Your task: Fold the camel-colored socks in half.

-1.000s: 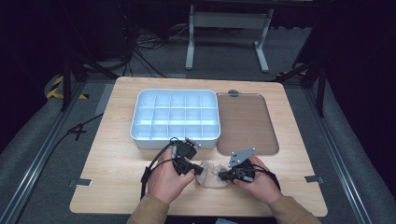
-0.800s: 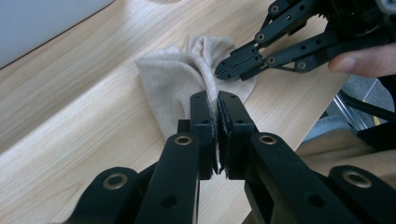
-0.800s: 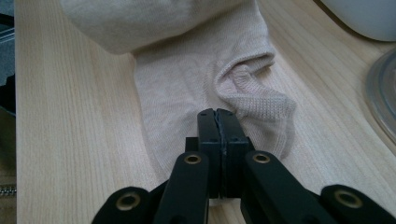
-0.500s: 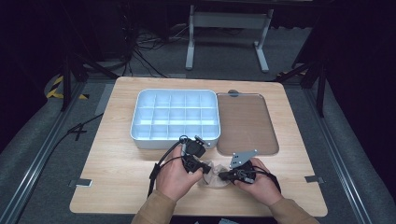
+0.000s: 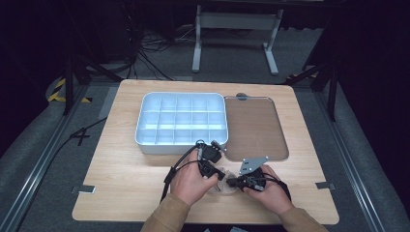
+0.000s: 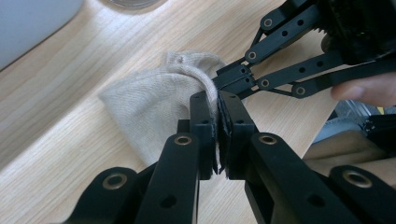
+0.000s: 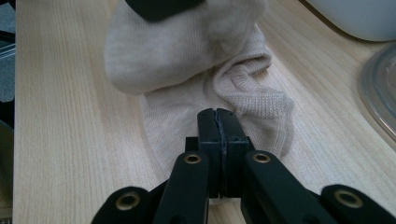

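Against the earlier high views, the left tool (image 5: 209,170) was seen to have been carried toward 3 o'clock, closer to the right tool (image 5: 236,182), while the right hand (image 5: 266,189) had kept its place. The beige sock (image 5: 223,180) was still bunched between the two hands at the 6 o'clock edge of the counter (image 5: 121,169).

From the high view the sock was little more than a pale patch, largely covered by the hands; the white divided tray (image 5: 181,120) was shown at 12 o'clock of them and the clear-rimmed brown tray (image 5: 254,126) at 1 o'clock.

The left gripper view gave what that view could not — the left tool (image 6: 217,105) was closed tight on the rolled cuff of the sock (image 6: 149,105), with the right tool (image 6: 222,80) pinching the fabric just beyond it. In the right gripper view the right tool (image 7: 217,119) was seen shut on a flat fold of the sock (image 7: 187,60) — the rest was heaped behind it on the counter (image 7: 60,116).
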